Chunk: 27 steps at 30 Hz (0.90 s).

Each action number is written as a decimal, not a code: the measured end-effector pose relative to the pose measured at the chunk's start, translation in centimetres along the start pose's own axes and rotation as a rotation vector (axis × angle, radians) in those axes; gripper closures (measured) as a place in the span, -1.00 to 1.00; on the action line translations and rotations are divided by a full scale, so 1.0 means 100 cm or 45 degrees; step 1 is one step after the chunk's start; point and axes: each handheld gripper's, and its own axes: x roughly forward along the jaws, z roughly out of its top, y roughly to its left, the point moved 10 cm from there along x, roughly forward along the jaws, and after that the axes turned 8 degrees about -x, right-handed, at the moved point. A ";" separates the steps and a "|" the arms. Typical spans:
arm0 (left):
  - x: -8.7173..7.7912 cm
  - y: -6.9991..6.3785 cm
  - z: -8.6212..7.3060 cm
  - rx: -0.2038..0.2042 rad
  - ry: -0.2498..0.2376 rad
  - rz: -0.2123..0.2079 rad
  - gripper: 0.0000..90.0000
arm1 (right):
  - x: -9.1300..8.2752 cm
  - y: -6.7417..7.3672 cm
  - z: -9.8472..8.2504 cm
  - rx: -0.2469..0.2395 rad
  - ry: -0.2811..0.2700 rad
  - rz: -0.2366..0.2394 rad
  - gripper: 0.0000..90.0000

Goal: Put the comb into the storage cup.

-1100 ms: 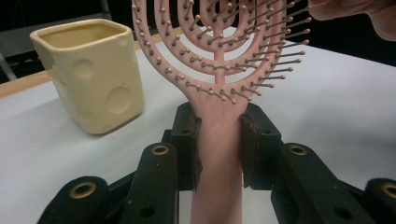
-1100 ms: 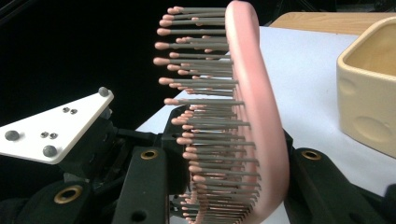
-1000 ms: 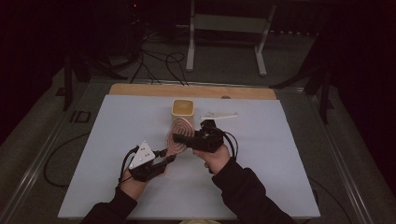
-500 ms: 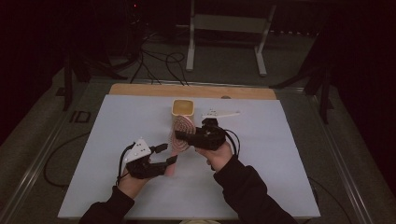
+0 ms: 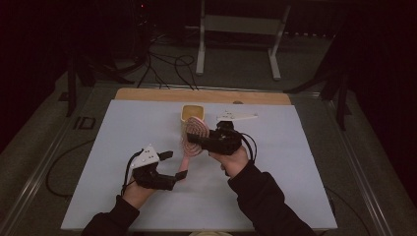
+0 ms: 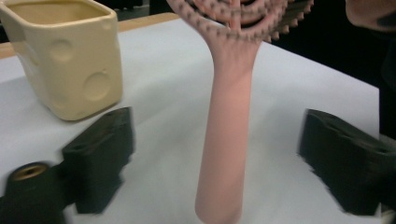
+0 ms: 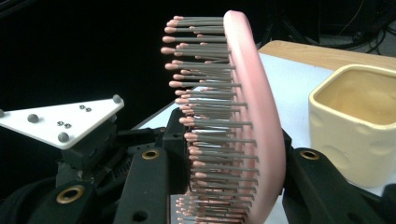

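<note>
The table (image 5: 123,147) carries a cup (image 5: 193,112) at twelve o'clock. The right gripper (image 5: 193,138) clamps the brush (image 5: 193,137) head; the left gripper (image 5: 173,164), jaws just opened, straddles its handle untouched.

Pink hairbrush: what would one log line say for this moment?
hairbrush: off table, handle down | right gripper: shut on head | left gripper: jaws just opened, handle between, untouched | cup: behind

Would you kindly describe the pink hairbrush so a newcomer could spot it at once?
Start at the white table and find the cream square cup near its far edge. Just in front of it, the right gripper clamps the pink hairbrush, the one bristled, long-handled thing there.
</note>
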 end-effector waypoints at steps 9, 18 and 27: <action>-0.003 0.001 -0.005 -0.007 0.022 -0.032 -0.99 | -0.007 -0.002 0.011 -0.017 -0.030 -0.008 0.43; -0.011 -0.001 -0.013 0.010 0.026 -0.058 -1.00 | -0.017 -0.008 0.026 -0.039 -0.059 -0.031 0.43; -0.019 -0.002 -0.024 0.049 0.043 -0.065 -1.00 | -0.022 -0.013 0.036 -0.054 -0.080 -0.049 0.43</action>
